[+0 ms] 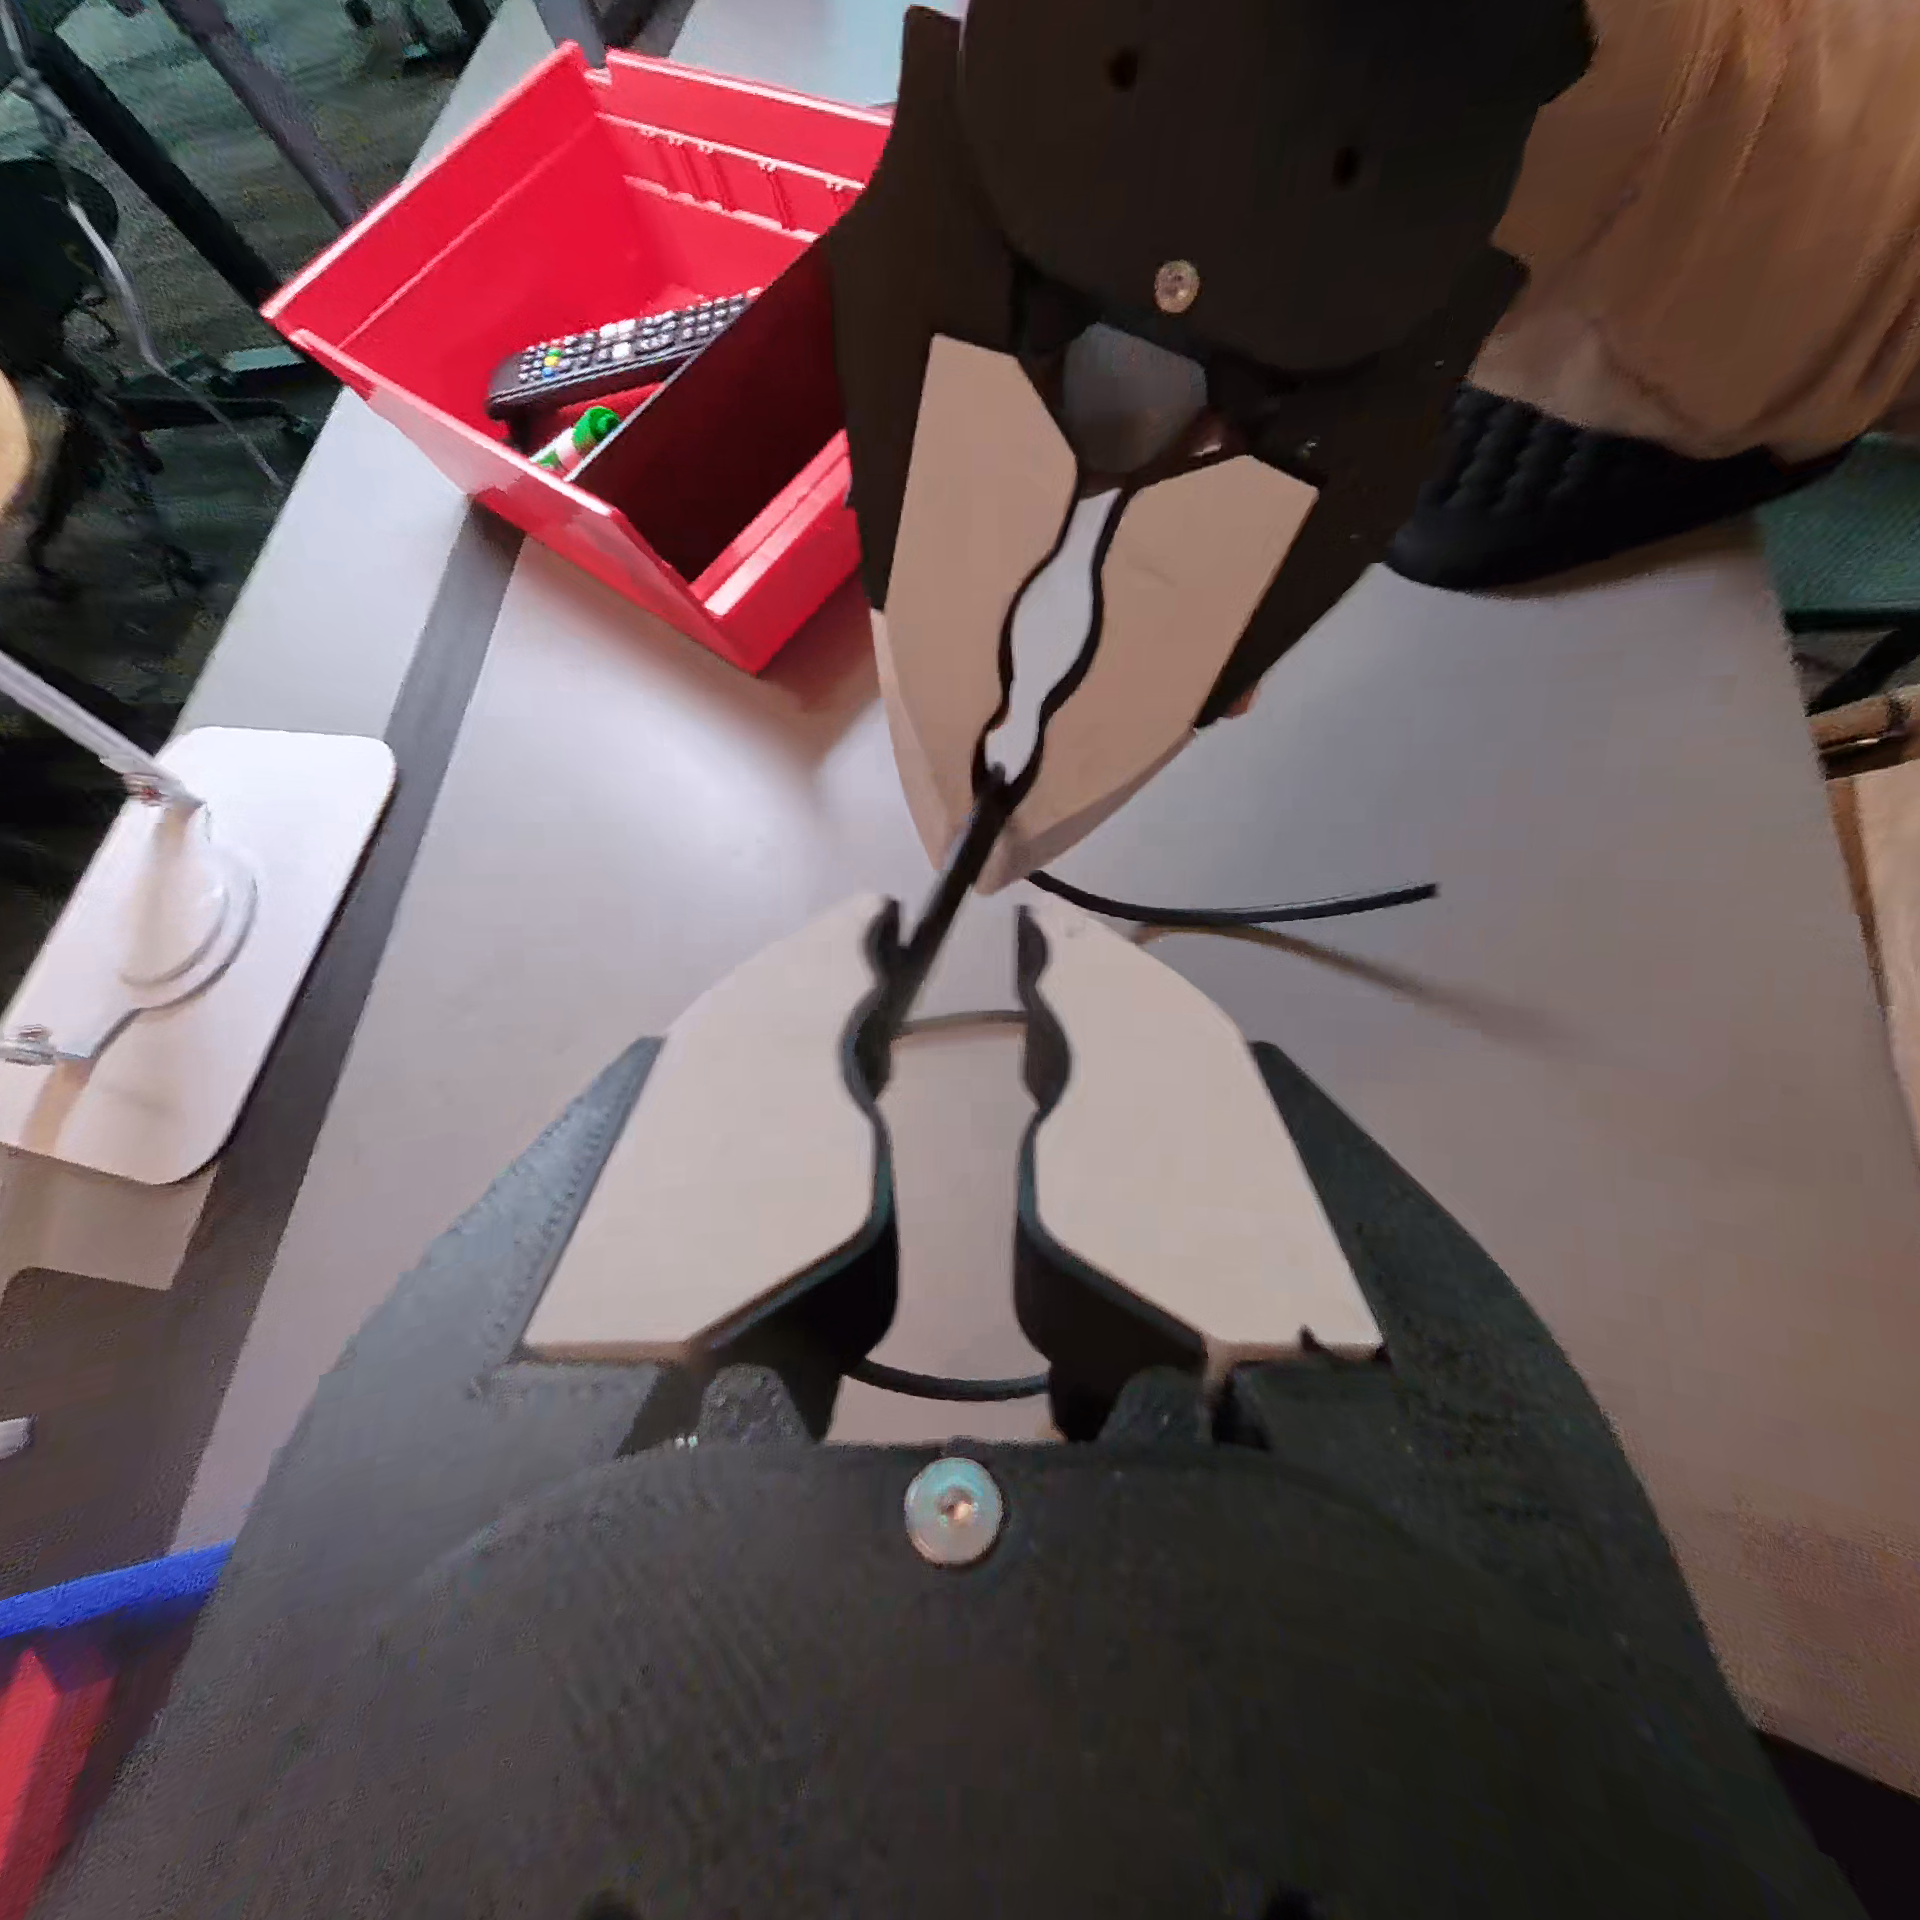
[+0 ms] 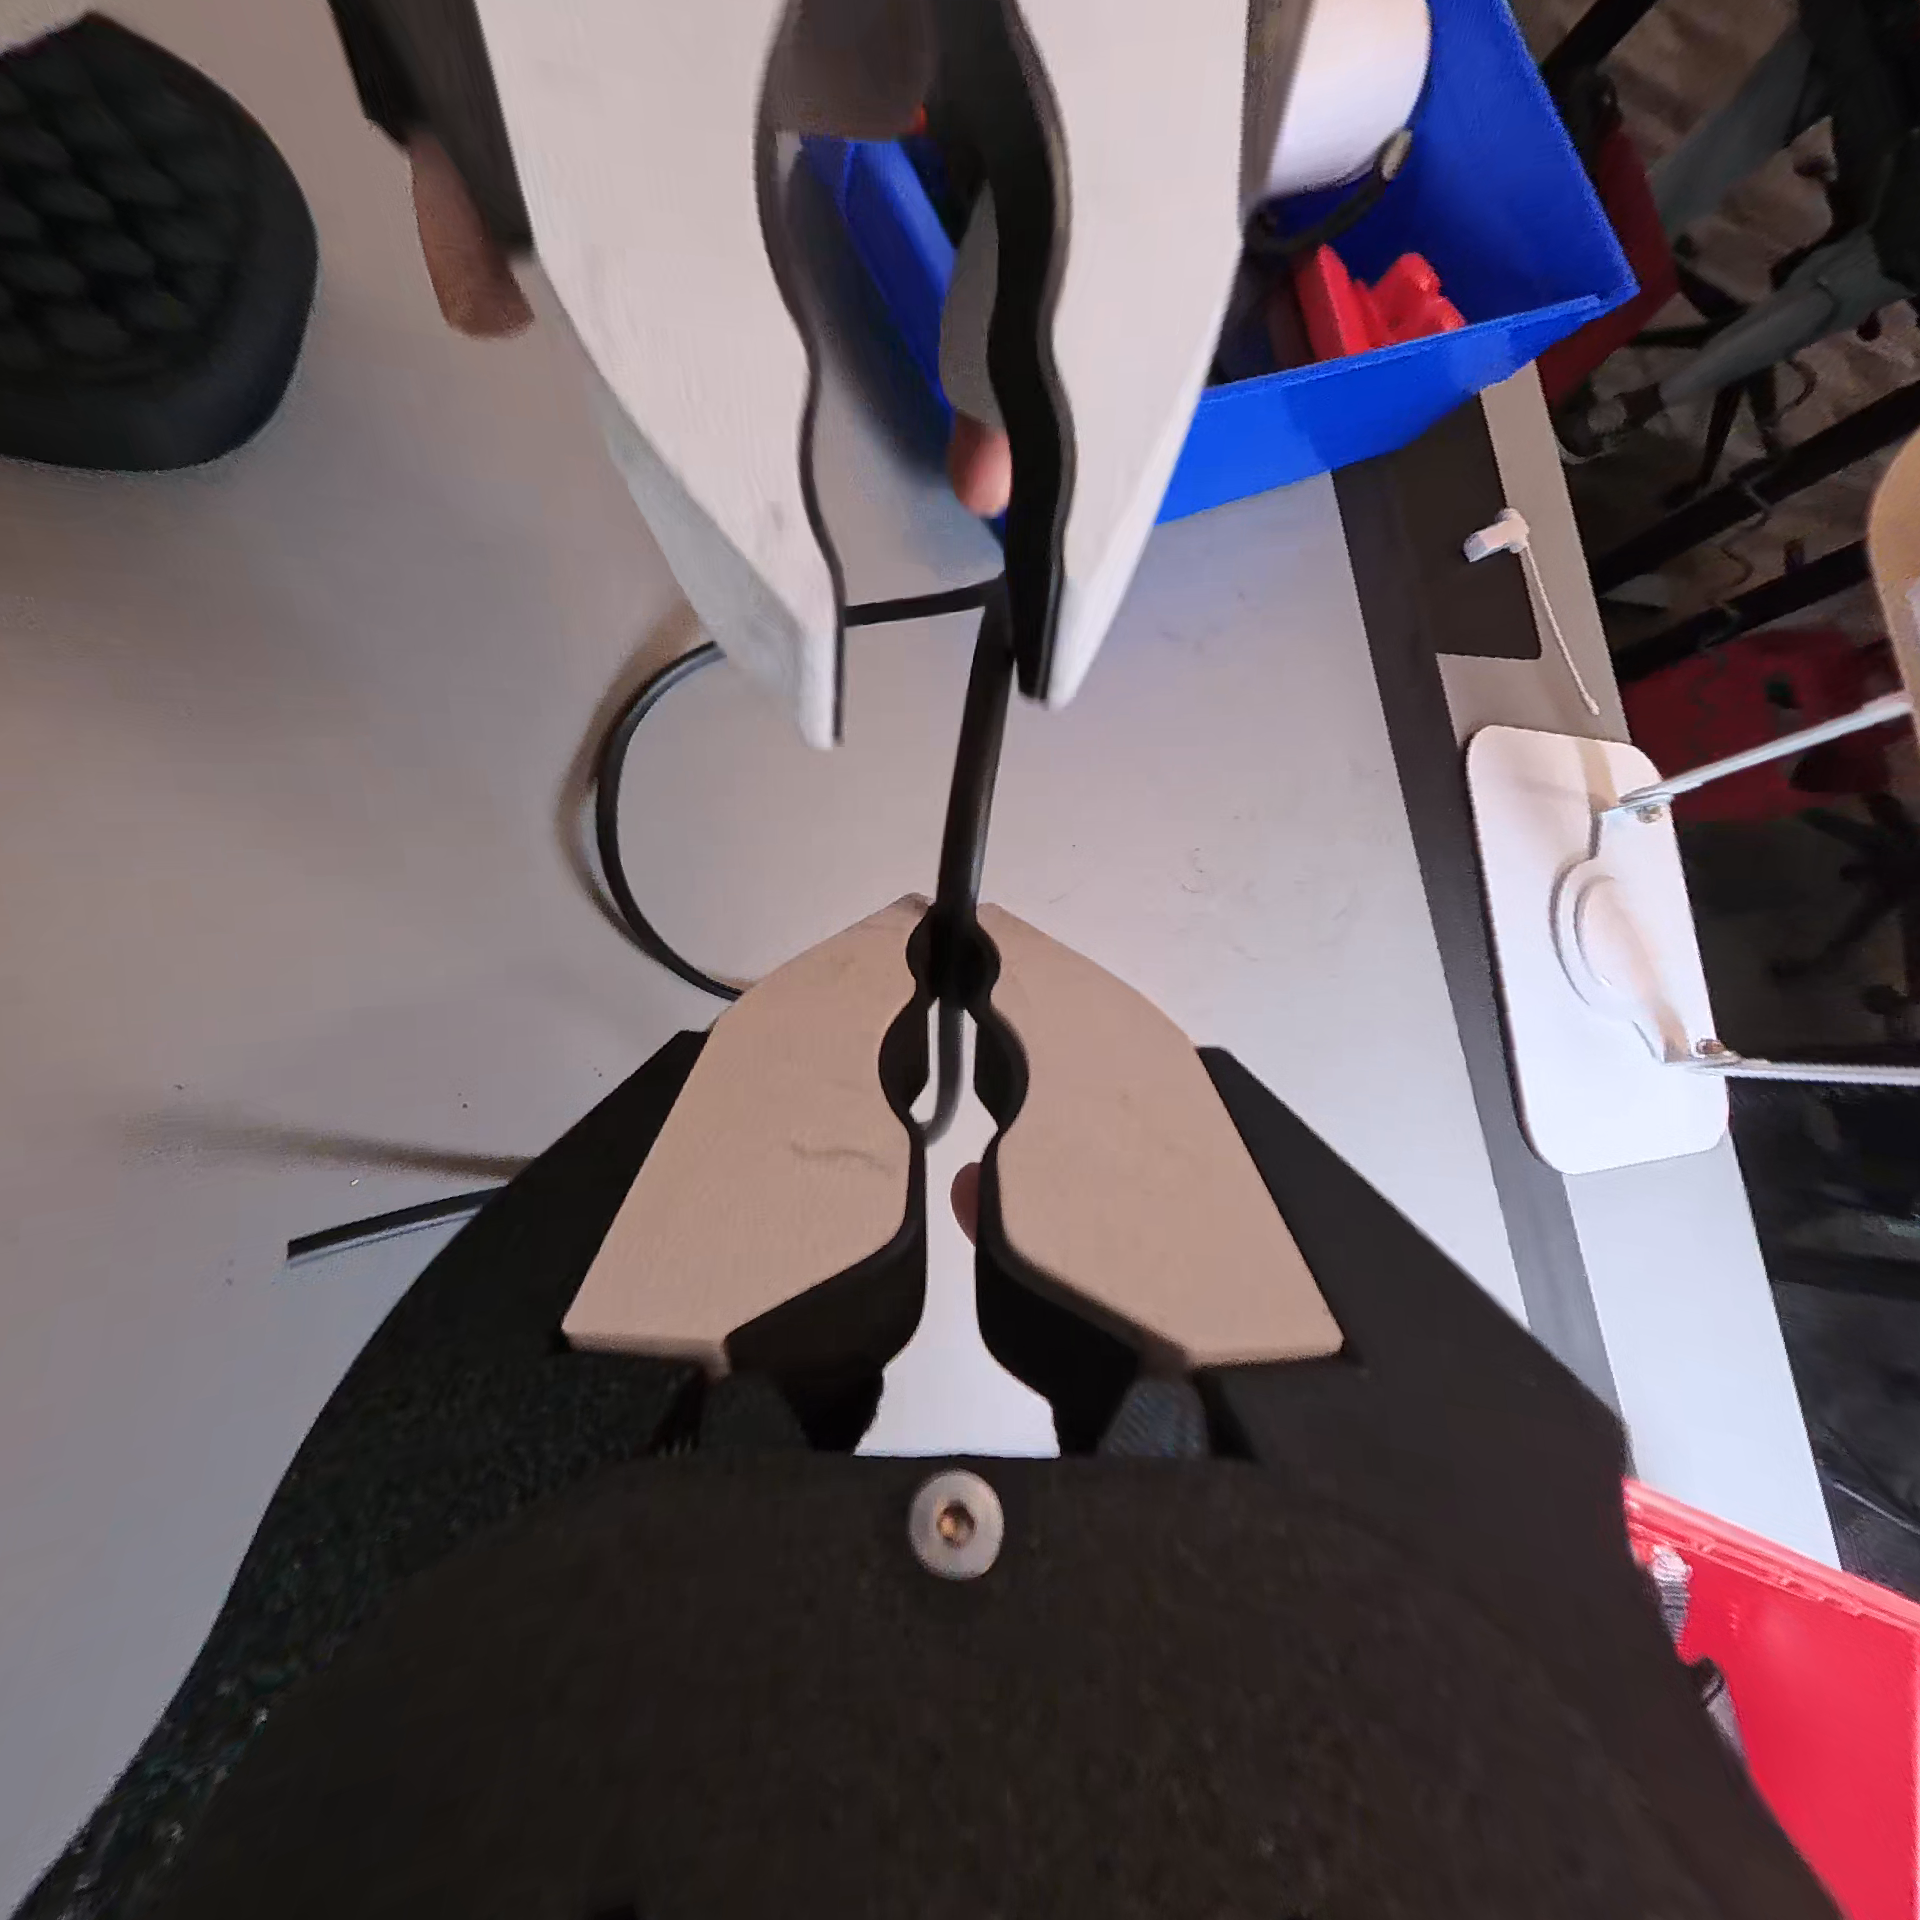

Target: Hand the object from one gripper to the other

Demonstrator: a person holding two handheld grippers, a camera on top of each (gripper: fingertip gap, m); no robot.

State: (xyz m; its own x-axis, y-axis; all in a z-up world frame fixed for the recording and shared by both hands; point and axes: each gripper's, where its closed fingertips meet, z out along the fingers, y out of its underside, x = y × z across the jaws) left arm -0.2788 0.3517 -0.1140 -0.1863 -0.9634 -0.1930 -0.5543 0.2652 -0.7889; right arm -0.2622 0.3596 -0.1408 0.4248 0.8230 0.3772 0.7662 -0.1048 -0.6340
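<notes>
We see a smooth grey table [image 1: 644, 790] under both grippers, with a dark strip along its edge and a room floor with dark chair legs past it.

In the left wrist view, our left gripper [image 1: 951, 925] is nearest, at 6 o'clock, and its two pale fingers stand apart. A thin black cable tie [image 1: 1226, 906] runs up by the left finger. At 12 o'clock the right gripper [image 1: 977, 857] points down at us, pinched tight on the tie. The tie's long tail sticks out toward 3 o'clock, in the air above the table.

In the right wrist view, the right gripper [image 2: 951, 914] is squeezed onto the black cable tie [image 2: 971, 790], which goes straight up to 12 o'clock into the left gripper [image 2: 930, 717]. The tie's loop curves out toward 9 o'clock.

Farther off, a red plastic bin [image 1: 436, 312] sits at 11 o'clock with a black remote control [image 1: 613, 358] and a green-capped marker [image 1: 582, 431] inside. A white flat lamp base [image 1: 156, 935] lies at 9 o'clock by the table edge. A blue plastic bin [image 2: 1455, 343] sits at 1 o'clock in the right view.

The table between the bins is bare.
</notes>
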